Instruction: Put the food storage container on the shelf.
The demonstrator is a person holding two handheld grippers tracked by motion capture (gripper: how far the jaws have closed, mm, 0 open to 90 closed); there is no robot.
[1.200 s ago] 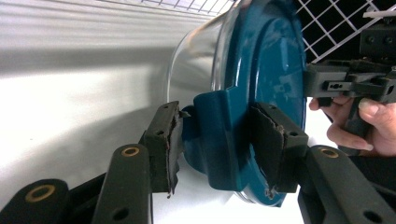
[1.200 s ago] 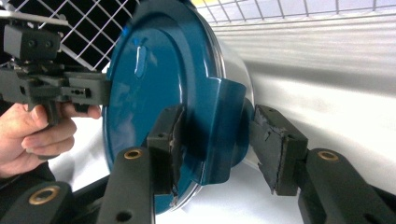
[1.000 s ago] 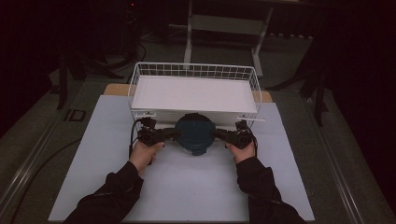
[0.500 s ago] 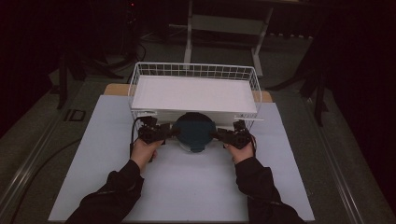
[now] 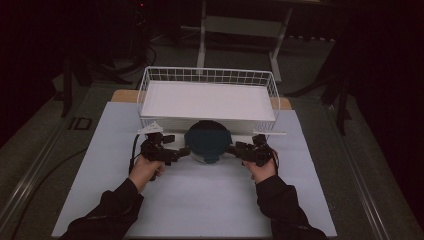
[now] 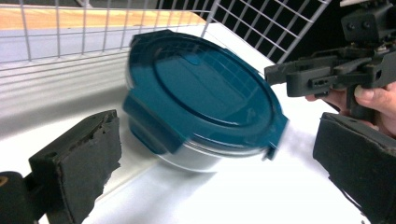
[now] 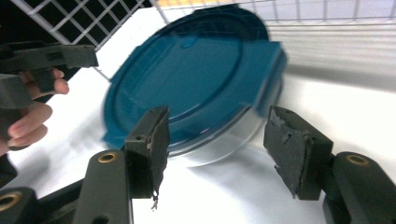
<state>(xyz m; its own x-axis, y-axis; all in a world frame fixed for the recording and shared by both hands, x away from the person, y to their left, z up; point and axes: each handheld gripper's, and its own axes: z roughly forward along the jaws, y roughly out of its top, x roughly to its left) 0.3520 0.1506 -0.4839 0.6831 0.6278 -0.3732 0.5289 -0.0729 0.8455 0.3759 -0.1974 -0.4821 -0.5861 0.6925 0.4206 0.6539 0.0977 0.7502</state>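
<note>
Left gripper [image 5: 172, 152] jaws stood wide apart, pads bare, nothing between them; container [image 6: 201, 100] seen just ahead of them, tilted, not touched by this pair. Right gripper [image 5: 240, 150] jaws likewise spread, left pad overlapping the lid rim in the right gripper view; contact there could not be told. Both grippers flanked the container from either side in the high view, one hand [image 5: 145, 170] behind each.

Judged as early: no grip closed on either side, container not yet in the wire basket [image 5: 207, 75], which stood just behind it with a bare white floor. Grasp, lift and placing apparently all left to do, if the basket was the goal.

Container: round, clear body, dark teal lid [image 7: 187, 74] with clip tabs at the rim, lid seated. Rested on the white worktop [image 5: 200, 200] against the basket's near wall.
</note>
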